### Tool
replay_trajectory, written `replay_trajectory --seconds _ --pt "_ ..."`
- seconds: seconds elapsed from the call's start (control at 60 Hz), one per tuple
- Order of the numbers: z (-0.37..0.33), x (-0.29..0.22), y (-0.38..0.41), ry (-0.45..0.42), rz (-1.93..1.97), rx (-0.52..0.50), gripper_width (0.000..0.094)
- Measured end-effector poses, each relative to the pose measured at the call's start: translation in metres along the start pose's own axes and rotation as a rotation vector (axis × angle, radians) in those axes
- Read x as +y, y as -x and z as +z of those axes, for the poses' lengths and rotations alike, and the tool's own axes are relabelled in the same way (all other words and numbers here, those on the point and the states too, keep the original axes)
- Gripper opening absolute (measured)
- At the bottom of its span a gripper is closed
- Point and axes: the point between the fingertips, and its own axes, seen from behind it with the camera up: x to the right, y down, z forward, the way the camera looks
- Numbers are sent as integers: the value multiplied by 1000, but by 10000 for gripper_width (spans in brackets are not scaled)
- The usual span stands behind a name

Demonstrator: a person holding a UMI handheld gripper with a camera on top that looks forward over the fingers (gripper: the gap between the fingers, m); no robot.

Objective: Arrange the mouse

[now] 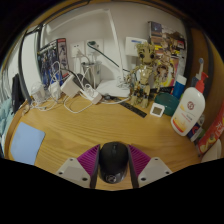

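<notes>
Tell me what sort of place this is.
Probably a home or office desk. The wooden desk top carries a white power strip with plugged-in cables, a Groot figurine and a pump bottle. A black mouse sits between the fingers of the gripper, whose pads touch its sides.

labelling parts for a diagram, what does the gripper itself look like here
The gripper shows two pale grey, angular fingers at the bottom of the gripper view, each with a magenta pad on its inner face. No cables, markings or sleeve are visible.
</notes>
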Motion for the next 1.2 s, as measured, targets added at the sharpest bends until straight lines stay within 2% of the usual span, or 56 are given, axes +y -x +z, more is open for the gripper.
replay_trajectory --seconds 0.05,0.217,0.383,0.533,0.667,0.783,0.933,1.067,1.2 --pt "-1 1 1 -4 9 8 465" --pt "-4 3 0 0 72 71 296" --pt "-13 -7 -3 8 130 140 293" --pt "-66 -85 22 -124 178 188 294" --pt "-111 -157 85 -247 170 159 295" --pt "-125 -188 164 -295 141 87 294" --pt "-101 -164 268 -251 93 -15 291" --pt "-62 -103 334 -149 51 -54 292" --pt "-35 -43 362 -59 20 -57 291"
